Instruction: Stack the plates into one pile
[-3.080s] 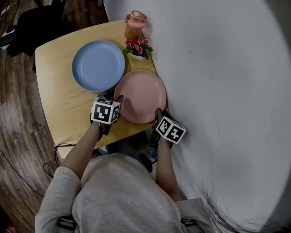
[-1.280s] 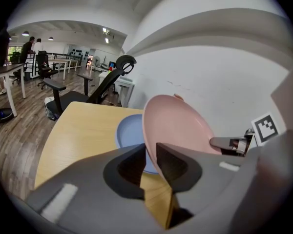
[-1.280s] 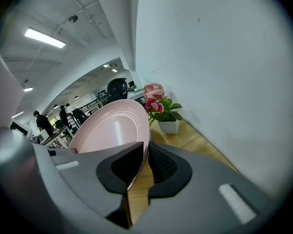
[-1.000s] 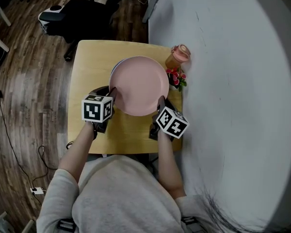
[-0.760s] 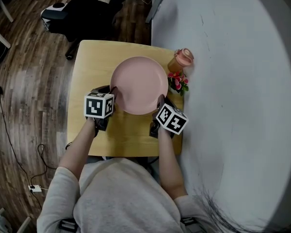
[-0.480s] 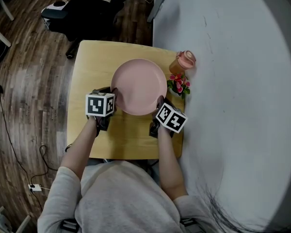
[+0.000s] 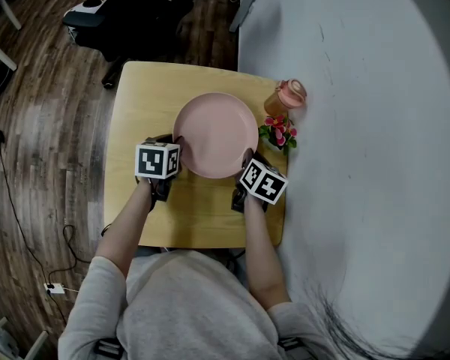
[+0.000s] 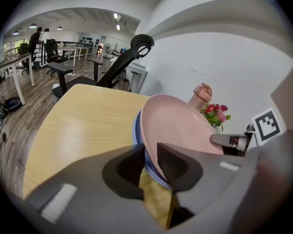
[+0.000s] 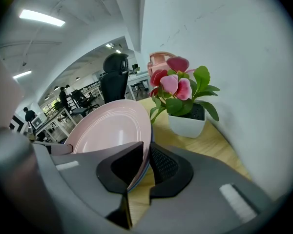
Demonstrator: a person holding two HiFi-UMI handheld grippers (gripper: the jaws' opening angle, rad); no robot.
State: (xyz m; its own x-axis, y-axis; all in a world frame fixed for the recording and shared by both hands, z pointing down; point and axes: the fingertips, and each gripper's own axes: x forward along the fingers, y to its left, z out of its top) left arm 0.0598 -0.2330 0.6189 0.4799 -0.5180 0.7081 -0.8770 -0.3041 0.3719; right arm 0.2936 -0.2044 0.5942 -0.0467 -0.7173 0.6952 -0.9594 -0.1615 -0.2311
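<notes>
A pink plate (image 7: 215,133) lies on a blue plate (image 8: 136,130) in the middle of the wooden table (image 7: 142,103). In the head view the pink plate hides the blue one. My left gripper (image 7: 176,142) is at the pink plate's near left rim (image 8: 176,126). Its jaws have just been opening a little, with the rim still between them and touching. My right gripper (image 7: 245,160) pinches the near right rim (image 9: 112,128). A thin blue edge (image 9: 147,157) shows under the pink rim there.
A potted plant with red flowers (image 7: 279,132) stands close to the plate's right side, by the white wall. A pink lidded cup (image 7: 287,96) stands behind it. A black office chair (image 7: 127,21) is beyond the table's far edge.
Both grippers have sunk with the pink plate. One second ago a strip of the blue plate showed at its left; now the pink plate covers it.
</notes>
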